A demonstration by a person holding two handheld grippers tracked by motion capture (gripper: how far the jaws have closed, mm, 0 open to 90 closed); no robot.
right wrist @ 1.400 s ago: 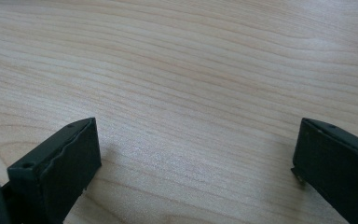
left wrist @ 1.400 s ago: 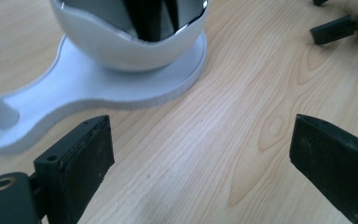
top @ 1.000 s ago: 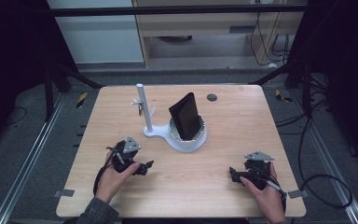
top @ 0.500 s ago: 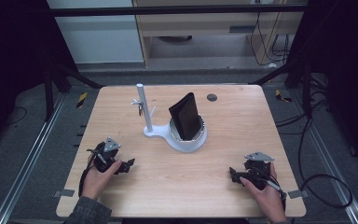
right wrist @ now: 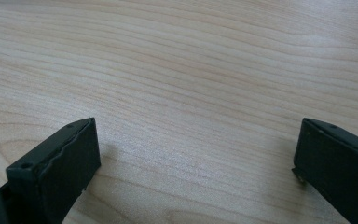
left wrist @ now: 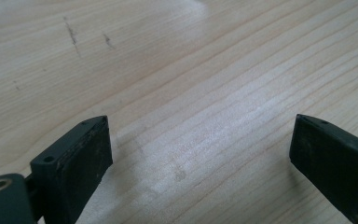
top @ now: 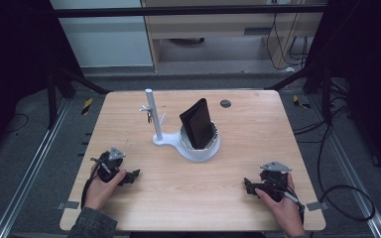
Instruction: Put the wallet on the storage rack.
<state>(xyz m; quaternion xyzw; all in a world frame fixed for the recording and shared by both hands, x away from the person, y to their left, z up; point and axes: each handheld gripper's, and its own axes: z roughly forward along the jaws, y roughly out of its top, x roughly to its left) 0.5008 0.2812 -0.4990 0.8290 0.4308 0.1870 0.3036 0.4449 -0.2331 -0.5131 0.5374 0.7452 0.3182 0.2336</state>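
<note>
Black wallet (top: 197, 124) stood in white holder (top: 198, 148), prob. placed already; L gripper (top: 131, 175) & R gripper (top: 248, 186) lay apart on table (top: 188, 198), jaws wide, both empty.

Left gripper (left wrist: 200, 140): two black jaws rise from the bottom edge, spread wide, nothing between them. Left jaw sits lower left, flat worn pad facing inward, small hole on its top face, brass-coloured screw at the base. Right jaw is cut off by the right edge. Below and beyond: pale wooden tabletop (left wrist: 205, 60), grain running diagonally, a few short dark scratches upper left, a small dark speck between the jaws. Jaws cast soft shadows on the wood.
</note>
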